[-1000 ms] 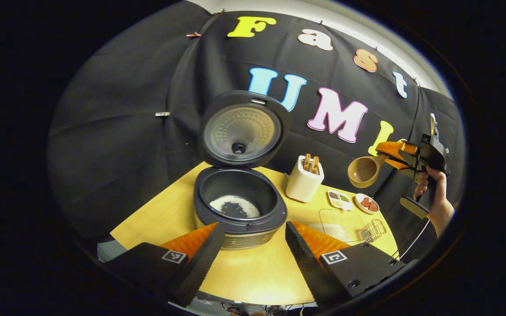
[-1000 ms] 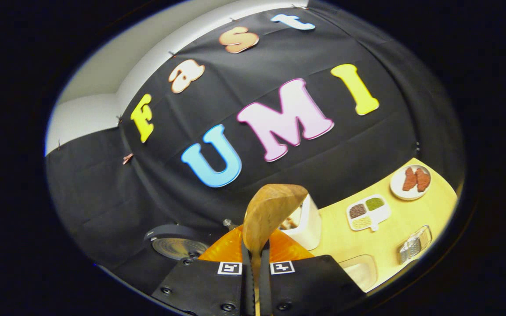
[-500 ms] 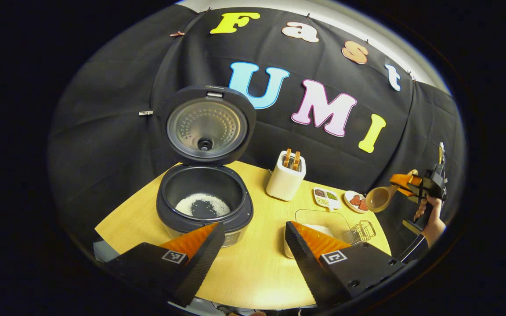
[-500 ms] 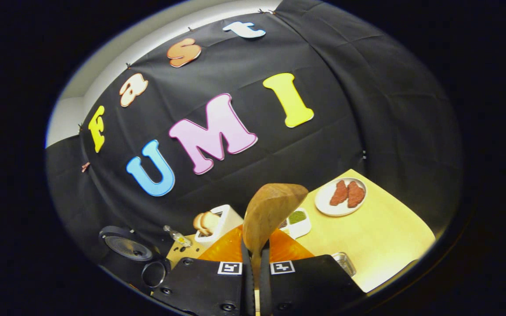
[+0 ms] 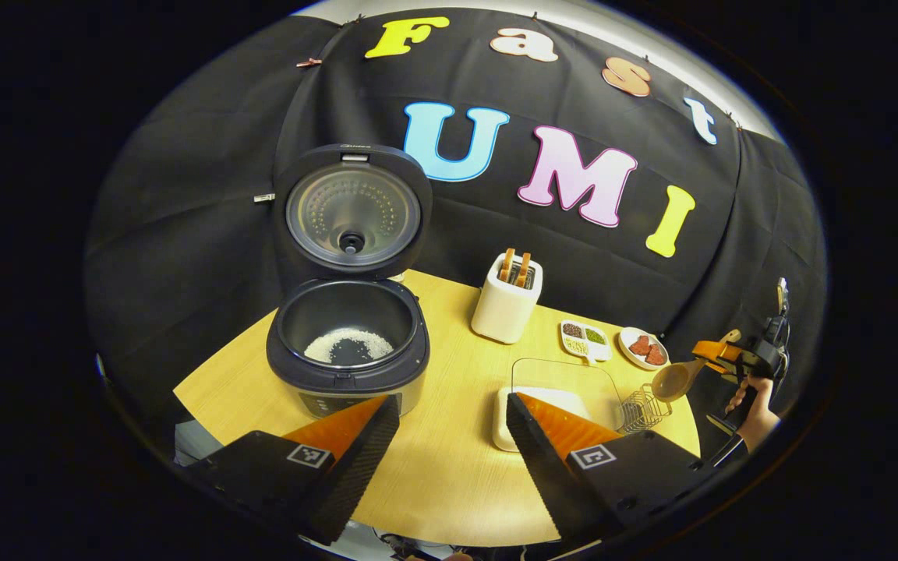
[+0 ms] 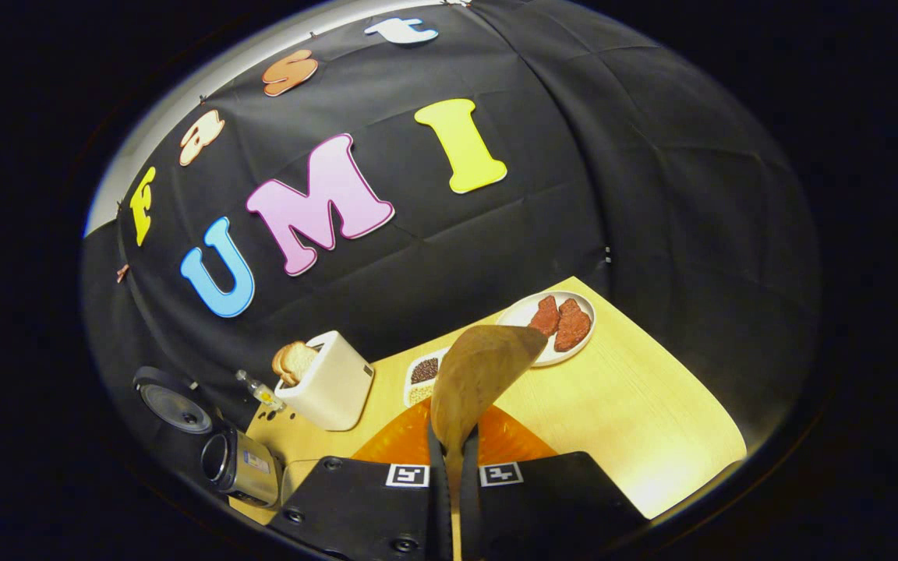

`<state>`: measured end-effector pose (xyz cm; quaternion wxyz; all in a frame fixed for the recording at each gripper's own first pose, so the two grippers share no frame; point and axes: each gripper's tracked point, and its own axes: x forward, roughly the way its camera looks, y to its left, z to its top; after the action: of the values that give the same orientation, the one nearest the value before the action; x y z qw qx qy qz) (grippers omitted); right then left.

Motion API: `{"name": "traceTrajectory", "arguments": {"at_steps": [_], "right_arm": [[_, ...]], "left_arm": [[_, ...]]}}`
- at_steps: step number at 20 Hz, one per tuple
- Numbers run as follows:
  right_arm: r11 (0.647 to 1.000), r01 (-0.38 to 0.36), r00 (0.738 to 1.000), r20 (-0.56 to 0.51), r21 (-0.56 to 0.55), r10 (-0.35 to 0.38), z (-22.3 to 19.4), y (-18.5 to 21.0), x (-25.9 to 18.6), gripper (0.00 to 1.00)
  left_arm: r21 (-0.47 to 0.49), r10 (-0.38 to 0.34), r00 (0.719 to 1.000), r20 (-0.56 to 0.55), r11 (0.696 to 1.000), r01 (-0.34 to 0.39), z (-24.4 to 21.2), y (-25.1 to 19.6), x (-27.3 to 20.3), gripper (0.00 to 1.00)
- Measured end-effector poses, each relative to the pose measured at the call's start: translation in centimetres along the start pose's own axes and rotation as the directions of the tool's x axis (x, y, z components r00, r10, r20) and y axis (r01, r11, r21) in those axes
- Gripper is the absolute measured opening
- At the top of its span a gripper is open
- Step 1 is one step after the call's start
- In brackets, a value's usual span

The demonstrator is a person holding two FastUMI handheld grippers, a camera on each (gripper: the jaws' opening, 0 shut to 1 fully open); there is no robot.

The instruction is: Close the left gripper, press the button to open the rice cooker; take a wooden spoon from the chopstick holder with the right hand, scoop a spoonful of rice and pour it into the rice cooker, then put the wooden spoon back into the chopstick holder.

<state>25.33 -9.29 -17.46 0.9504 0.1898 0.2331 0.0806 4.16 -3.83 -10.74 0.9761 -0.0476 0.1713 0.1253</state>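
The rice cooker [image 5: 348,343] stands open on the yellow table [image 5: 449,467], lid upright, a thin layer of rice in its pot. The white chopstick holder [image 5: 507,302] carries two wooden handles; beside it a clear tray [image 5: 566,382] holds rice. My left gripper [image 5: 449,421] is spread wide, holding nothing. My right gripper [image 6: 455,467] pinches the wooden spoon [image 6: 476,382] — its bowl raised above the table's right end, near a plate of red pieces [image 6: 550,319].

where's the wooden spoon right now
The wooden spoon is clamped in the right gripper; in the left gripper view it hangs past the table's right edge, beside the wire basket.
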Motion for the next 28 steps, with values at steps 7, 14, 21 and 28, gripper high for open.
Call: {"name": "traceTrajectory", "arguments": {"at_steps": [7,14,21,28], "right_arm": [[0.999,0.042,0.995,-0.093,-0.007,-0.043,-4.7,-3.2,2.7,0.10],[0.998,0.029,0.996,-0.081,-0.055,-0.033,-5.2,-2.3,2.9,0.25],[0.973,0.093,0.996,0.025,-0.212,-0.090,-2.9,-2.3,-2.3,0.99],[0.932,0.140,0.980,0.183,-0.333,-0.082,0.7,1.0,-10.0,0.98]], "left_arm": [[-0.031,0.066,0.998,-0.015,0.997,-0.067,-1.0,0.0,-1.1,0.96],[-0.021,0.120,0.992,0.042,0.993,-0.119,2.1,2.2,-1.9,0.96],[0.006,0.157,0.970,0.185,0.987,-0.161,11.7,6.0,-2.3,0.96],[0.054,0.177,0.937,0.301,0.978,-0.202,23.0,10.0,-0.6,0.96]]}}
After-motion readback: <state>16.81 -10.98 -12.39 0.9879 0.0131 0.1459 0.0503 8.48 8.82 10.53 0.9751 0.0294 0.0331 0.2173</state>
